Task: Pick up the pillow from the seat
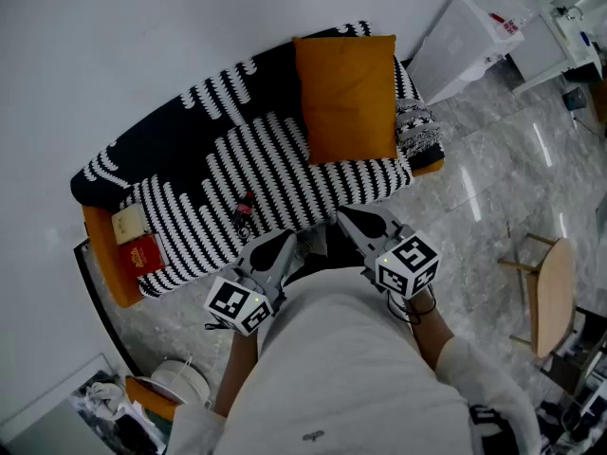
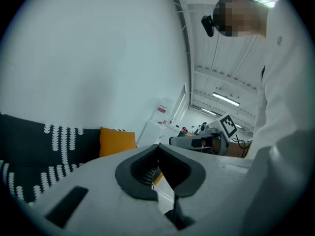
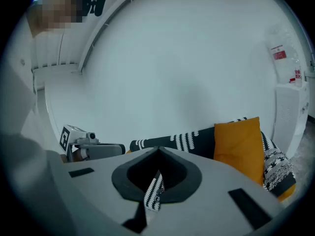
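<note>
Closest in, the left tongs (image 1: 282, 245) and right tongs (image 1: 349, 218) are both clenched shut with nothing between them, side by side at the front edge of the sofa (image 1: 190, 211). A red book (image 1: 142, 254) lies at the seat's left end. Farther back, the orange pillow (image 1: 349, 98) leans upright against the backrest at the right end, well apart from both tongs.

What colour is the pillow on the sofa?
Orange. The pillow shows best in the head view.
</note>
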Available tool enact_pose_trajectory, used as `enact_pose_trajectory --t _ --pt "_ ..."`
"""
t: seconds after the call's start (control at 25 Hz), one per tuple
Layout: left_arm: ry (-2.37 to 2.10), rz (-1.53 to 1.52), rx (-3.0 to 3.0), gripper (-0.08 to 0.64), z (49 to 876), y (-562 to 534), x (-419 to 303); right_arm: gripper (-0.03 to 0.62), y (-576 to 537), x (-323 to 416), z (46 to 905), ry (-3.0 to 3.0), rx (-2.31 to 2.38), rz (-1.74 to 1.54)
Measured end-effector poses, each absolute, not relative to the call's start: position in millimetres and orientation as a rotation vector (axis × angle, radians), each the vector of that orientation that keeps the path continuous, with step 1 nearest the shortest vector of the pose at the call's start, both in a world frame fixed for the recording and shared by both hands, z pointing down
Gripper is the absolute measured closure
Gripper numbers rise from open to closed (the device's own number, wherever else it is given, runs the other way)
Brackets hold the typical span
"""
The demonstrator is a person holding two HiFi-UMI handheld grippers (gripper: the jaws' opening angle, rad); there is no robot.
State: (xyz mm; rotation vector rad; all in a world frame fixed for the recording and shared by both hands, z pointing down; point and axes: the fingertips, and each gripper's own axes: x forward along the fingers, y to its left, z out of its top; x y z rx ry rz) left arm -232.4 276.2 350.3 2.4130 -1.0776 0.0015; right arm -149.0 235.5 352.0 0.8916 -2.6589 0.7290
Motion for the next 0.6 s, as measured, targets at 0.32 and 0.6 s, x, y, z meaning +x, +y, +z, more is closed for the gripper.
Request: enact_pose_trajectory --t 0.32,0.6 --pt "-1.053 -0.019 2.433 0.548 348 284 -241 0.588 245 -160 351 -2.653 0.913 0.724" --pt "-1.049 -0.019 2.433 0.548 346 290 -251 0.586 244 -156 348 -2.644 1.029 0.786"
